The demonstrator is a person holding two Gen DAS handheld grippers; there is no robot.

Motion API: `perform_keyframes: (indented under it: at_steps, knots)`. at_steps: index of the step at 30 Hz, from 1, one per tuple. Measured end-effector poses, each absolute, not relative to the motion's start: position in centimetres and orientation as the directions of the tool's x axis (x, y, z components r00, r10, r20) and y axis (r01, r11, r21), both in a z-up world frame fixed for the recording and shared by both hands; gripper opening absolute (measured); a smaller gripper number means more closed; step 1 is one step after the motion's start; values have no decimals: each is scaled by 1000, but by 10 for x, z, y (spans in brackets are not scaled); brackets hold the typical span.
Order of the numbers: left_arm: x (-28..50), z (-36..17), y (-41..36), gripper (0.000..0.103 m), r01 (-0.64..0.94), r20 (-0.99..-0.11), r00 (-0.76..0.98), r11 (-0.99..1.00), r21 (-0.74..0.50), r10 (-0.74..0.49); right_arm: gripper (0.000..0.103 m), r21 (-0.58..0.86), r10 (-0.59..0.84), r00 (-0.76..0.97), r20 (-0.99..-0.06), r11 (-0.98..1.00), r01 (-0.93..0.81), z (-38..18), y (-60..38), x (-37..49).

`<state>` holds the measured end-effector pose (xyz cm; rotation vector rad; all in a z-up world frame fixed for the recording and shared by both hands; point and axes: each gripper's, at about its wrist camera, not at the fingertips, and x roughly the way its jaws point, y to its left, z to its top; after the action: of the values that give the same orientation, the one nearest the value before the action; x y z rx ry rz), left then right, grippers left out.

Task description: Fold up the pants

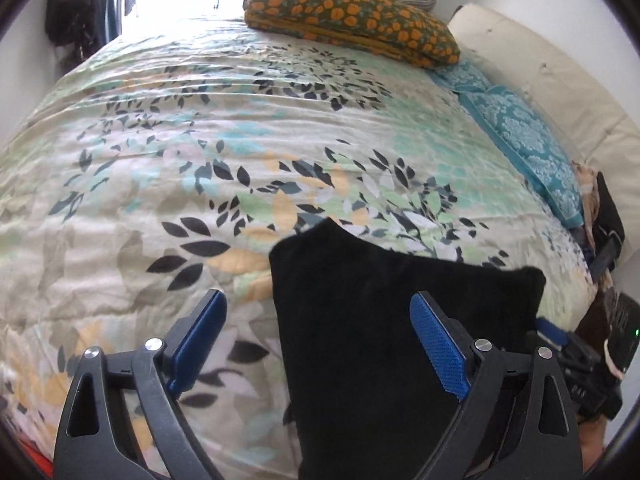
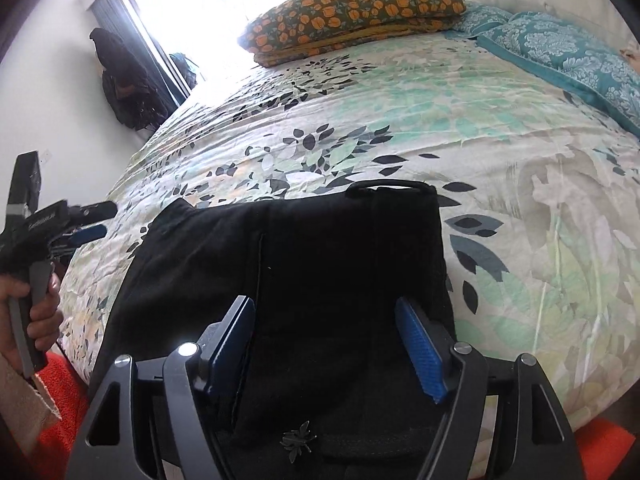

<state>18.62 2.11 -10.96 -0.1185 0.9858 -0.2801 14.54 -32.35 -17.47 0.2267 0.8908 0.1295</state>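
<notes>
The black pants [image 2: 320,264] lie folded into a compact block on the leaf-patterned bedspread [image 2: 440,120] near the bed's front edge. In the left wrist view the pants [image 1: 380,320] fill the lower middle. My left gripper [image 1: 320,320] is open and empty, its right finger over the pants, its left finger over the bedspread [image 1: 200,140]. It also shows in the right wrist view [image 2: 92,220], at the pants' left edge. My right gripper [image 2: 324,324] is open and empty, both fingers just above the pants' near part. It appears at the right edge of the left wrist view [image 1: 560,332].
An orange-flowered pillow [image 1: 352,16] lies at the far end of the bed, a teal patterned pillow [image 1: 528,140] along the right side by a cream headboard [image 1: 560,80]. A bright window [image 2: 208,4] and dark hanging clothes [image 2: 124,80] are at the far left. Orange floor covering [image 2: 60,420] lies below the bed.
</notes>
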Motion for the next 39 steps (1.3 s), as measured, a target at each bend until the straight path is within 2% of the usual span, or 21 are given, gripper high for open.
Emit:
perform_keyframes:
  at_steps: [4,7,9,13,19,26,29,32,34,39]
  knots:
    - [124,-123,-13,96,271,-820,513,954,-126,-254,80,173,166,634,-755,984,-52,-153,-308,122]
    - [108,-160,-41,96,286,-897,422,958,-7,-132,80,109,118,571,-812,993,-50,-161,-294,110]
    - [101,-172,-46,99,255,-902,425,966,44,-71,81,49,62,515,-855,998,-38,-176,-289,104]
    - [103,-158,-39,98,226,-899,430,974,24,-78,80,-13,18,536,-844,998,-55,-171,-284,95]
    - [96,-137,-14,98,169,-877,477,985,24,-61,81,35,17,639,-769,999,15,-142,-298,66]
    - [85,-129,-2,98,160,-868,495,986,38,-47,81,59,-16,659,-752,994,91,-138,-307,63]
    - [94,-122,19,98,115,-864,499,993,-5,-62,81,77,-24,661,-750,989,124,-139,-315,63]
    - [108,-120,66,98,1,-864,494,994,-111,-97,81,112,-30,671,-741,979,168,-138,-327,60]
    - [112,-121,91,97,-52,-859,502,989,-139,-95,81,134,-28,669,-742,973,190,-140,-333,59]
    - [102,-131,89,97,-5,-858,503,992,-123,-104,81,163,-18,657,-754,963,214,-146,-340,61]
